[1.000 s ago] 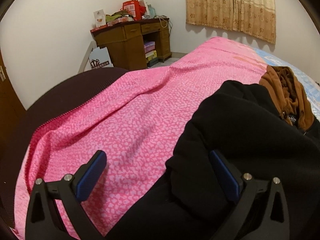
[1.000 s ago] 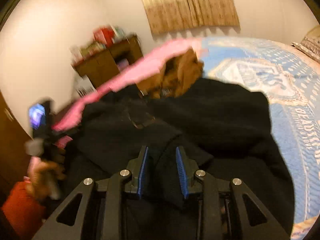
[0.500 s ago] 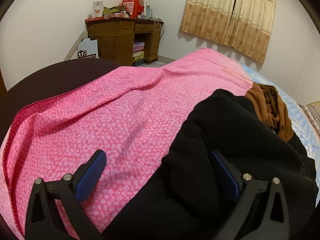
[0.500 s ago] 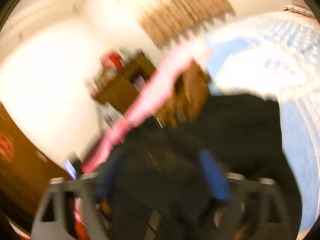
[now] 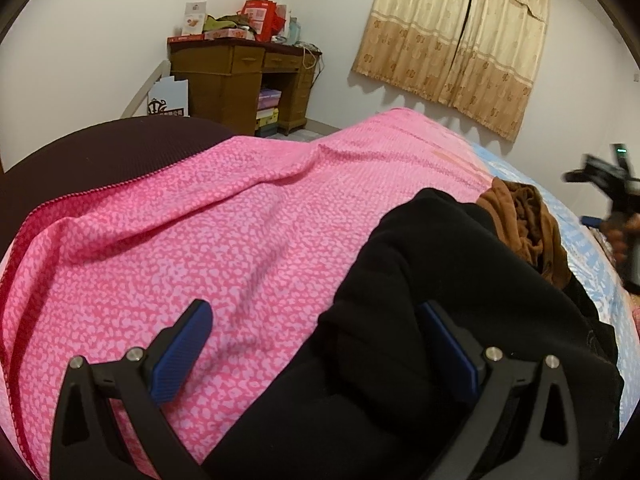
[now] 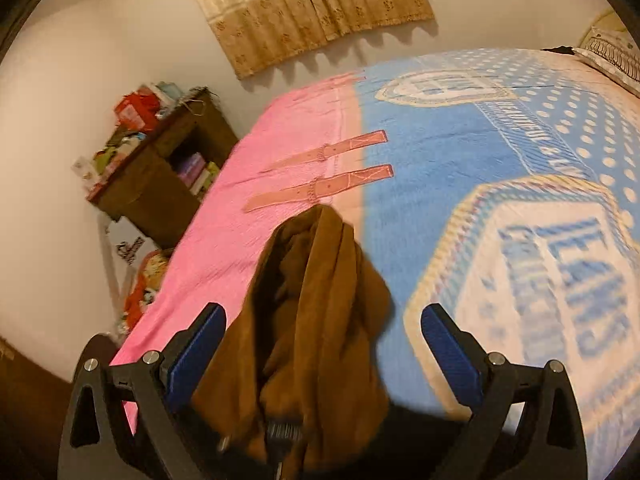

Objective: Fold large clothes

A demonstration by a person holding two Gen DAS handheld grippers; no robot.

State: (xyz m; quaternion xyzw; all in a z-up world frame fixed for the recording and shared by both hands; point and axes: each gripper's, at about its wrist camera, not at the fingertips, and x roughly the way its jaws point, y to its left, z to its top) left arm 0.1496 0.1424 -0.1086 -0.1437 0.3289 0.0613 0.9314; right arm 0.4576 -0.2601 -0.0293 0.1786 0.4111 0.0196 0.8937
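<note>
- The left gripper (image 5: 316, 344) has its jaws spread wide, gripping nothing; its blue pads (image 5: 182, 354) stand well apart, one over pink cloth, the other over black cloth.
- Between and under those jaws lies the black garment (image 5: 452, 280), a thick bunched fold of it rising between the pads without either visibly pressing it.
- The right gripper (image 6: 320, 356) likewise has its jaws wide apart and holds nothing.
- Between the right jaws sits the brown lining (image 6: 320, 300) of the garment, crumpled in a heap, with black fabric showing at the lower edge of the right wrist view.
- In the left wrist view the same brown lining (image 5: 524, 228) sits at the far end of the black garment.
- The garment rests on the bed, on a pink bedspread (image 5: 200, 232) that gives way to a blue patterned blanket (image 6: 500, 140) on the right.
- A dark chair back (image 5: 100, 152) sits just beyond the pink cloth's near edge.
- Farther off, a wooden desk (image 5: 236, 80) piled with boxes stands against the wall, and beige curtains (image 5: 460, 32) hang beside it.
- The right gripper appears blurred at the right edge of the left wrist view.
</note>
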